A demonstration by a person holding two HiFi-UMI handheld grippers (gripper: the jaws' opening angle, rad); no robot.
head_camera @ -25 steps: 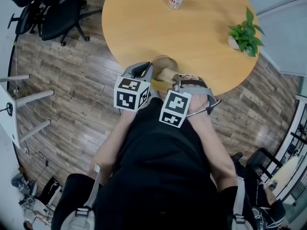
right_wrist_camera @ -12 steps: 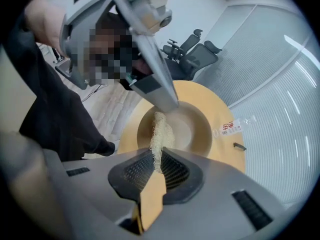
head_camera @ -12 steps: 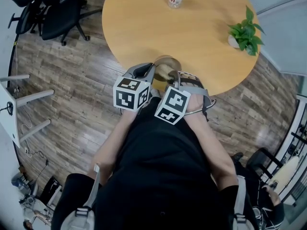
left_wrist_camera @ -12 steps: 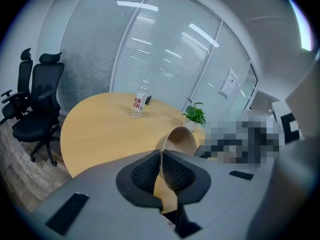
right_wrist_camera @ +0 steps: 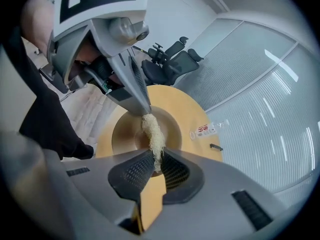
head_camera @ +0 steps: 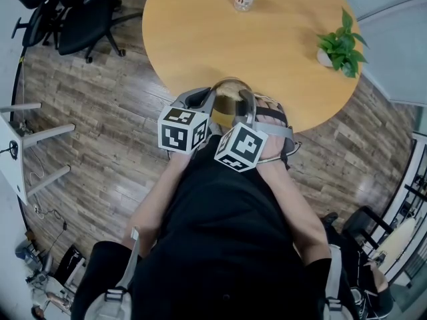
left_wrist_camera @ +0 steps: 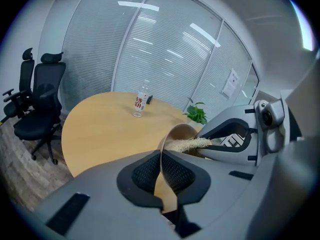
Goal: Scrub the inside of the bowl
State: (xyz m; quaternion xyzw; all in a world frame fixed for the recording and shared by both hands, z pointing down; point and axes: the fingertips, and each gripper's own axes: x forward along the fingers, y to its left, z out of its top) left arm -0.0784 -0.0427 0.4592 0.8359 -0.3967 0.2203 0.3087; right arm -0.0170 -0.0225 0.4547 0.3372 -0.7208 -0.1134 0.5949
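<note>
Round light-wood table (head_camera: 220, 39) underneath. At its near edge, tilted: round brown bowl (left_wrist_camera: 181, 133), thin rim pinched in nearly closed left gripper (left_wrist_camera: 161, 160). Clamped tight in right gripper (right_wrist_camera: 156, 165): pale fibrous scrubber strip (right_wrist_camera: 153, 134), far end inside bowl.

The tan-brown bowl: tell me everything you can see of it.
The round tan-brown bowl looks smooth, matte and thin-walled. It is tipped up, its opening facing the right gripper. The left gripper is shut on its rim. A pale fibrous scrubber, clamped by the right gripper, reaches inside it. The bowl is at the near edge of the round wooden table; whether it rests on the table is unclear.
</note>
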